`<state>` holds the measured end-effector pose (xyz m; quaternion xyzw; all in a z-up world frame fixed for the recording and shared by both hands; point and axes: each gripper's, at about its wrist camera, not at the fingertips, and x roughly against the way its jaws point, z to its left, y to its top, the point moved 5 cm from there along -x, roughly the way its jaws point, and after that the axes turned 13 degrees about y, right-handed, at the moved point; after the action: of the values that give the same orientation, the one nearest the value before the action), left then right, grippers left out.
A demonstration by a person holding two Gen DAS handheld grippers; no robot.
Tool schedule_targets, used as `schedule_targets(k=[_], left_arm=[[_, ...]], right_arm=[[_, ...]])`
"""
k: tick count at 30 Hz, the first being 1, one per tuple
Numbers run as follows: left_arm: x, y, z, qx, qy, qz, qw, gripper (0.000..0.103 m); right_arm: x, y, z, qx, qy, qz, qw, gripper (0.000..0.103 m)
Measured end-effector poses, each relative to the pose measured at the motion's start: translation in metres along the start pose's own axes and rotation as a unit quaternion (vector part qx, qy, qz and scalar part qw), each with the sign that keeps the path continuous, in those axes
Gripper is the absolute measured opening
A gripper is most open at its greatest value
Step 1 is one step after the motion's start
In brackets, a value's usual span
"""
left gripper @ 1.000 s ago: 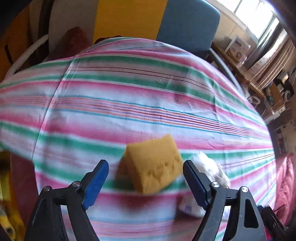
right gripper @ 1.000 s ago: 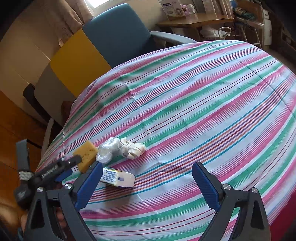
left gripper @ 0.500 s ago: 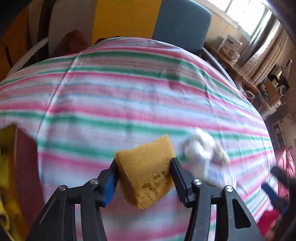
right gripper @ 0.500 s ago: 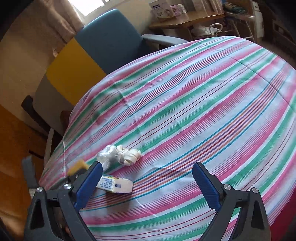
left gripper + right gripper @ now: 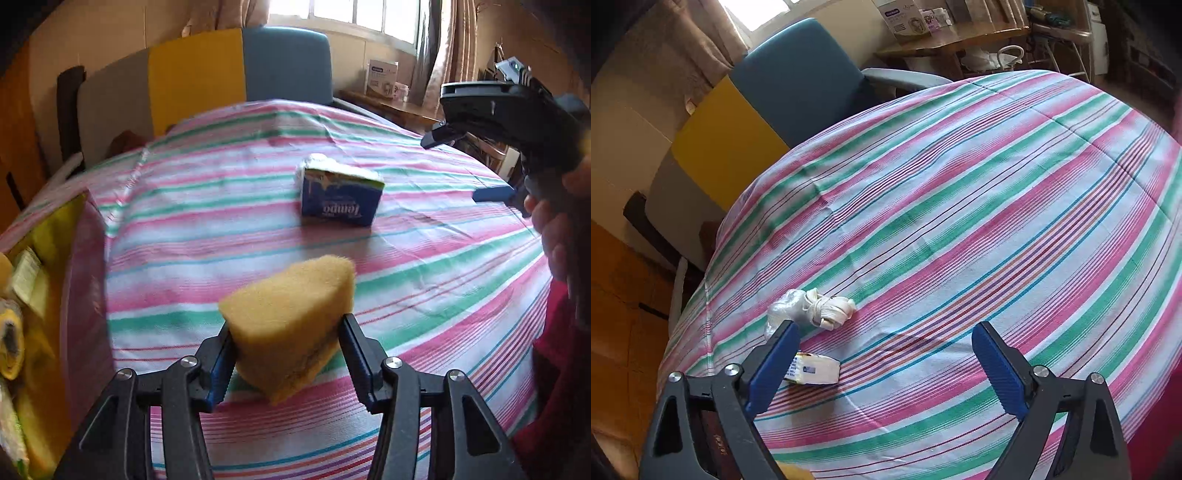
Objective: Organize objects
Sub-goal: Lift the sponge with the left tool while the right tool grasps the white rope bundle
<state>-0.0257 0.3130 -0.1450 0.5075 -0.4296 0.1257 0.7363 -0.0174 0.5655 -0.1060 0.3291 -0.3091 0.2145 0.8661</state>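
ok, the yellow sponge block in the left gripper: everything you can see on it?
The yellow sponge block is a porous foam wedge, mustard-yellow, with a darker, dirty-looking patch along its lower right face. It is clamped at its sides between the blue pads of the left gripper, squeezed slightly, tilted with a corner pointing down. It seems to be above the striped tablecloth. Nothing else touches it.

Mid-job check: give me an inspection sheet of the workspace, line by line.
Surface: striped tablecloth over the table.
Job's things: yellow sponge lifted; tissue pack and white bundle lying on the cloth.
Clutter: open yellow-lined box at the left edge, packets inside.
Grippers: left gripper clamped on the sponge; right gripper open and empty, its jaws just closed a little.
Cables: nothing seen on the table.
Surroundings: blue and yellow chair, wooden side table, window.
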Motion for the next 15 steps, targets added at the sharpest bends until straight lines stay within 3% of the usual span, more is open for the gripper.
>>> schedule_targets(k=[6, 8, 15], left_arm=[[-0.005, -0.005, -0.004, -0.013, -0.003, -0.026, 0.9996, 0.051], [-0.006, -0.007, -0.004, -0.009, -0.01, -0.028, 0.9995, 0.051], [-0.009, -0.006, -0.001, 0.001, -0.024, -0.028, 0.9993, 0.051]], right_arm=[[-0.006, -0.002, 0.008, 0.037, -0.015, 0.015, 0.999, 0.062], [-0.009, -0.005, 0.012, 0.053, -0.023, 0.022, 0.998, 0.057], [-0.033, -0.002, 0.048, 0.144, -0.037, 0.061, 0.987, 0.055]])
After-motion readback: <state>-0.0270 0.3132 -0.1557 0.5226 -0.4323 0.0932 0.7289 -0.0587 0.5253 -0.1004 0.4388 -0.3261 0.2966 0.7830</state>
